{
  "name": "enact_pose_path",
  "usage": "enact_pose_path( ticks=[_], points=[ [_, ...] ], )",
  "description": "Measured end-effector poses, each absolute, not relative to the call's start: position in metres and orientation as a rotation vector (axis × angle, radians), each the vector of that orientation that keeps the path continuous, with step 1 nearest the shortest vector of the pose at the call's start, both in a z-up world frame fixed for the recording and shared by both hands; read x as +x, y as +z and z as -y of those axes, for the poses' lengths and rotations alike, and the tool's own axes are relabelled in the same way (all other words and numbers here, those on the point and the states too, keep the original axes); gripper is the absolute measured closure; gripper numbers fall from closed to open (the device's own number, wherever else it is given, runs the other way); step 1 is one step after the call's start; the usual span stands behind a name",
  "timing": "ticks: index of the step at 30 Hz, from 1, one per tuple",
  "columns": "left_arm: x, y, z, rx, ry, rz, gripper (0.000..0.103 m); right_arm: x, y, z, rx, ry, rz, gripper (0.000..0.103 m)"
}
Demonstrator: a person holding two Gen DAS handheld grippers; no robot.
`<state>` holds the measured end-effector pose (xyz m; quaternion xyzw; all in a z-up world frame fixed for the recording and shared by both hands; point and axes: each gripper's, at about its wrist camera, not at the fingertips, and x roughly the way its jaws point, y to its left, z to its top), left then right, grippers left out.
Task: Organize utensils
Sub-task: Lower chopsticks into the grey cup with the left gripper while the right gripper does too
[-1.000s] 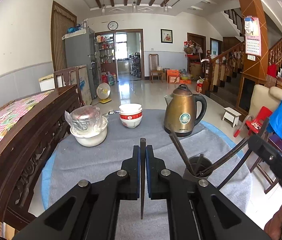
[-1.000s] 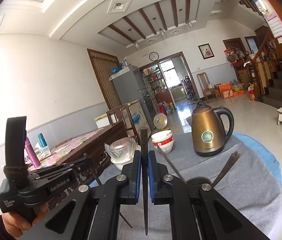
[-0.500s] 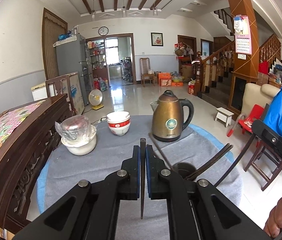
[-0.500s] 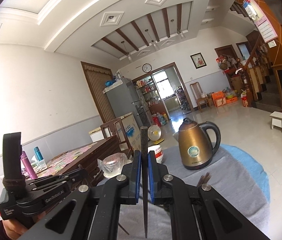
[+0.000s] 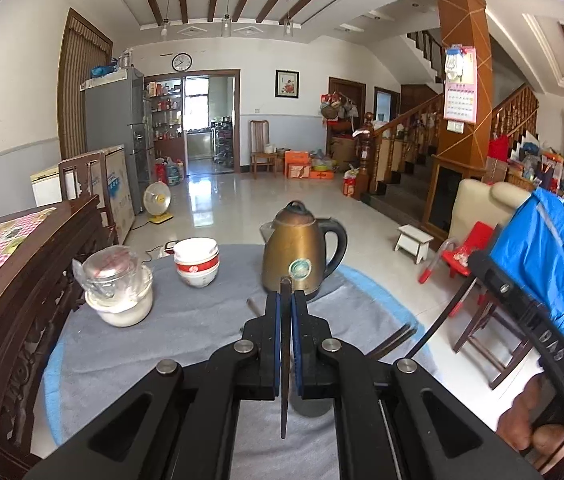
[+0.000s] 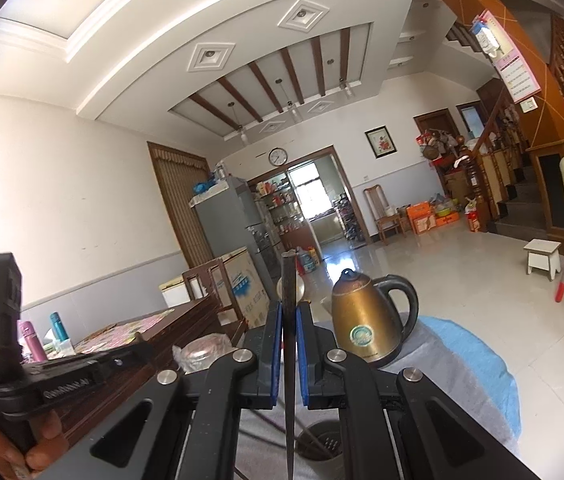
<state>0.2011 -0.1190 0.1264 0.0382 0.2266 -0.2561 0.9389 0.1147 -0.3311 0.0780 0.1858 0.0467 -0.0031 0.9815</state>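
Observation:
My left gripper [image 5: 286, 300] is shut on a thin dark chopstick [image 5: 284, 380] that stands upright between its blue pads. My right gripper [image 6: 289, 312] is likewise shut on a dark chopstick [image 6: 289, 280], which points up past the fingertips. Below both grippers a dark round utensil holder [image 6: 318, 440] stands on the grey cloth, mostly hidden by the gripper bodies. Several chopsticks [image 5: 394, 338] lean out of it. Both held chopsticks hang above the holder, clear of it.
A brass kettle [image 5: 302, 256] stands behind the holder. Stacked red-and-white bowls [image 5: 195, 260] and a plastic-covered bowl [image 5: 117, 288] sit at the back left of the round table [image 5: 161, 344]. A dark wooden cabinet [image 5: 21, 300] borders the table's left edge.
Both grippers have risen and drawn back from the holder, each with its chopstick still held. The holder has slid lower in both views and the right view tilts more toward the ceiling.

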Motion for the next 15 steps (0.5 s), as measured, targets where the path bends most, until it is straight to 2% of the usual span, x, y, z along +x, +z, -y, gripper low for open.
enact_pose_path(
  ticks=[9, 15],
  points=[
    [0.209, 0.144, 0.133, -0.018, -0.562, -0.374, 0.098, 0.138, 0.069, 0.342, 0.386, -0.122, -0.045, 0.095],
    [0.224, 0.13, 0.149, -0.05, -0.539, -0.351, 0.098, 0.155, 0.049, 0.349, 0.41, -0.159, -0.08, 0.096]
  ],
)
